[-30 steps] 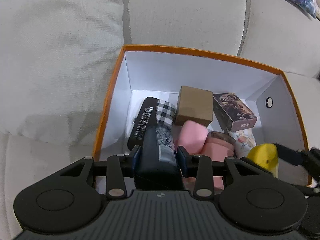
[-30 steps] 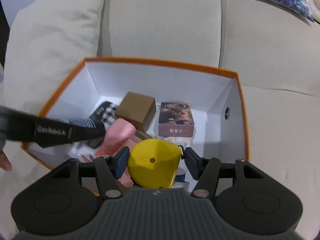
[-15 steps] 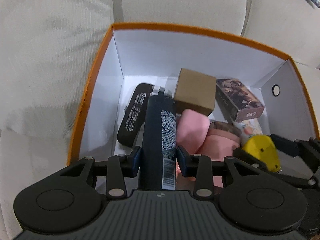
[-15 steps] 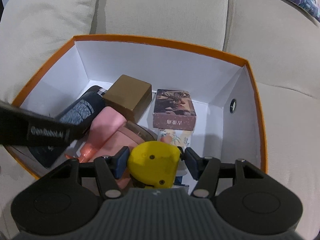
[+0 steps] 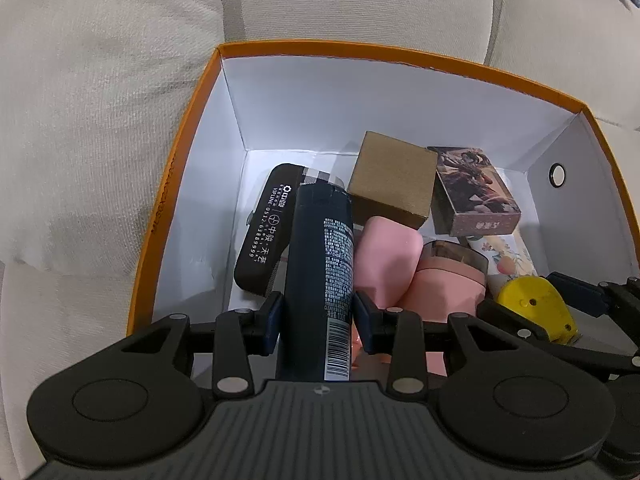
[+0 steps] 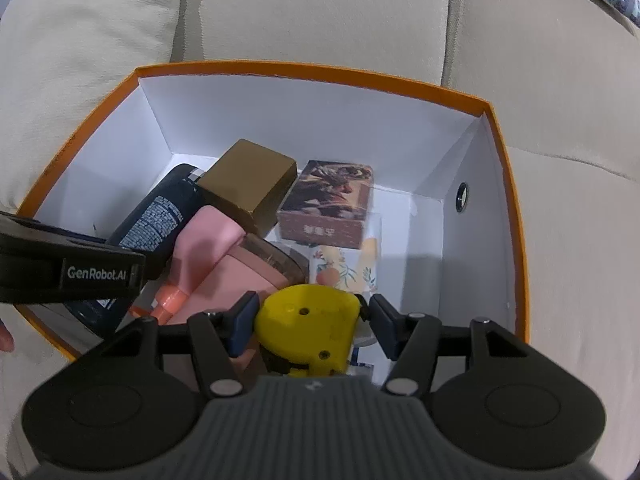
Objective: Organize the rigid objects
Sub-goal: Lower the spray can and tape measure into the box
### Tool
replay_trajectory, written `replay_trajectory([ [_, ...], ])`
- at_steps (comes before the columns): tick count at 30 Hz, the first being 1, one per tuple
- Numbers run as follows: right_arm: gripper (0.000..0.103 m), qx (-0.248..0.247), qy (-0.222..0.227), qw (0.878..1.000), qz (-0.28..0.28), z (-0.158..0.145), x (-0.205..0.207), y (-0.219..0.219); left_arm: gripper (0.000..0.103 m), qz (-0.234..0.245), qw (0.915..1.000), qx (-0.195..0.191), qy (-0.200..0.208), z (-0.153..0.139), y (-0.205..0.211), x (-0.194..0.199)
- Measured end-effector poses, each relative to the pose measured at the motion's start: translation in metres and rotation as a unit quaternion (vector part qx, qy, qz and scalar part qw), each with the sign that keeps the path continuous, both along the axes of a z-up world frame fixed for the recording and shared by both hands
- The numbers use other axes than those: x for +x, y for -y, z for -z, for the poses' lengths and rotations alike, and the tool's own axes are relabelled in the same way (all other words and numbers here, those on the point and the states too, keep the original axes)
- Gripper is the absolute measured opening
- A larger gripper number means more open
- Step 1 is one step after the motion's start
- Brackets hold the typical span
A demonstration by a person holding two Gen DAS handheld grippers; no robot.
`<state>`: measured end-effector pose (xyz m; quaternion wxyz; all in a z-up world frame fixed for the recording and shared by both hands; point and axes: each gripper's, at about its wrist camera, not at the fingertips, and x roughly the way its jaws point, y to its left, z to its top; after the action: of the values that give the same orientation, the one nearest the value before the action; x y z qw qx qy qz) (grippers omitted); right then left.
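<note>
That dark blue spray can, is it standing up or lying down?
Lying tilted: the dark spray can slants over the black case, clamped in the left gripper.

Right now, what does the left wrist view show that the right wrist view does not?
Only left wrist: white print on the black case, the bottle's barcode.
Only right wrist: the pink bottle's orange cap, a fingertip at the left edge.
Both: the orange box, brown box, picture box, dark bottle and yellow object, each in a tool.
</note>
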<state>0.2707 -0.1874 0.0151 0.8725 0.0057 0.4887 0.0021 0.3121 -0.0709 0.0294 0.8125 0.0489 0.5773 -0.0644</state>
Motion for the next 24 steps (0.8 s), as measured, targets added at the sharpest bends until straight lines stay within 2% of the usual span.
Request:
replay_trajectory([
  [12,0.062,0.002,0.000,1.000,0.001,0.001,-0.002,0.001,0.044,0.006,0.9998,0.019,0.006,0.000,0.006,-0.002],
  [24,0.062,-0.002,-0.005,1.000,-0.002,0.004,-0.005,0.003,0.047,-0.001,0.9996,0.027,-0.010,0.013,0.003,-0.005],
])
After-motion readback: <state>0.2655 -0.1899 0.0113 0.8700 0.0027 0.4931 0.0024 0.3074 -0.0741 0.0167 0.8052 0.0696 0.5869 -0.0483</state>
